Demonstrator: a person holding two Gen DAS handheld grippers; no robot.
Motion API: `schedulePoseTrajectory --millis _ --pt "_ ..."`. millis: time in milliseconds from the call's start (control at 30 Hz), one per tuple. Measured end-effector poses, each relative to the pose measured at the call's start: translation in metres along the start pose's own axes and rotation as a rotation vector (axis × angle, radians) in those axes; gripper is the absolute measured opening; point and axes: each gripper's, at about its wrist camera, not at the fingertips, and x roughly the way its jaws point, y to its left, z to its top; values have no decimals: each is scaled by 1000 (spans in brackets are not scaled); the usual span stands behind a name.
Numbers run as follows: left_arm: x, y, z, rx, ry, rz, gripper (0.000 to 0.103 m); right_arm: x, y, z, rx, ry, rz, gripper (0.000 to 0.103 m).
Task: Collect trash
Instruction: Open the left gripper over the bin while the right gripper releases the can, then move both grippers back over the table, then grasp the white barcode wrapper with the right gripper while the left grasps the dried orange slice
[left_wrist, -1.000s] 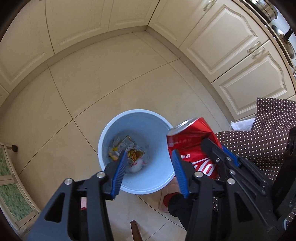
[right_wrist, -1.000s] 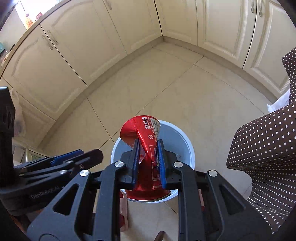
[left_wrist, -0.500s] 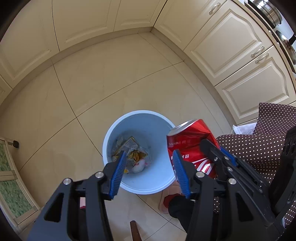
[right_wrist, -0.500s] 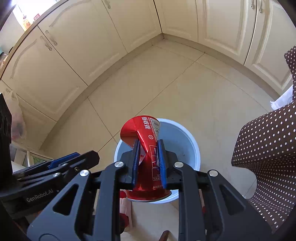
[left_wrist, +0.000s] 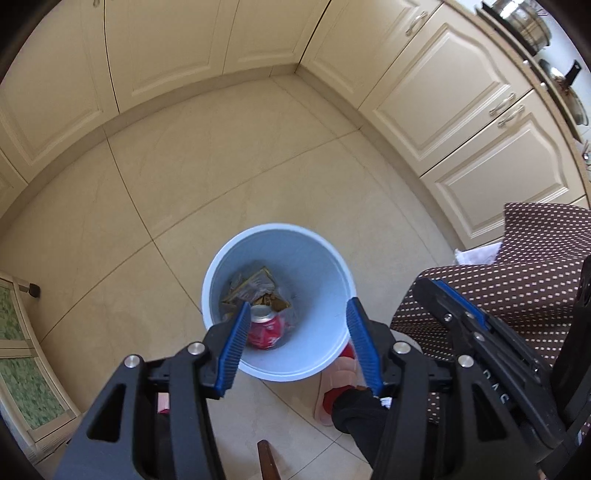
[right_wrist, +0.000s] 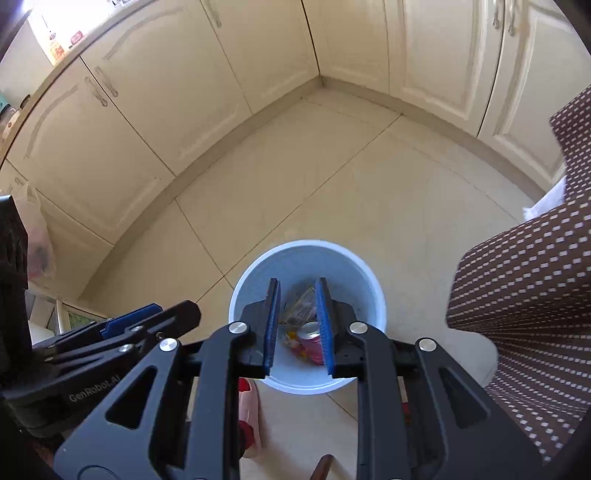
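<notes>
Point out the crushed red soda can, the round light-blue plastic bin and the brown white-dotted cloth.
Crushed red soda can (left_wrist: 264, 328): left wrist view, its side.
Round light-blue plastic bin (left_wrist: 317, 266): left wrist view, inner wall.
Brown white-dotted cloth (right_wrist: 524, 295): right wrist view, its top.

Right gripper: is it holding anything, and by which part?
Nothing. The right gripper is open and empty; the red can lies in the blue bin.
</notes>
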Motion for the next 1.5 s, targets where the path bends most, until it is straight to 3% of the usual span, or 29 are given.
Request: schedulePoseTrajectory --millis 267,533,700,867,1000,1233,1400,1467,1500 --pt "-87 -62 -11 88 -150 -81 53 -111 -12 4 -21 -160 -31 21" --pt "-193 -175 -46 296 -334 -180 60 -257 -41 -9 -65 -344 -143 22" --pt "-224 -248 -77 438 -361 -238 60 -345 -89 -34 -10 -451 -227 46" --pt "-229 -313 -109 569 -354 -262 61 -413 -153 -72 93 -514 -383 54" --pt "-220 -357 -128 642 -326 -272 61 -429 -212 -95 231 -477 -450 60" --pt "-204 -400 -149 704 -282 -264 61 -406 -281 -96 394 -342 -323 60" --pt "-197 -413 -146 704 -273 -260 61 -401 -300 -87 471 -352 -237 60" --pt "-196 -415 -145 704 -268 -262 61 -395 -304 -81 480 -345 -241 52" --pt "-195 -418 -144 706 -266 -262 61 -394 -308 -80 485 -344 -250 42"
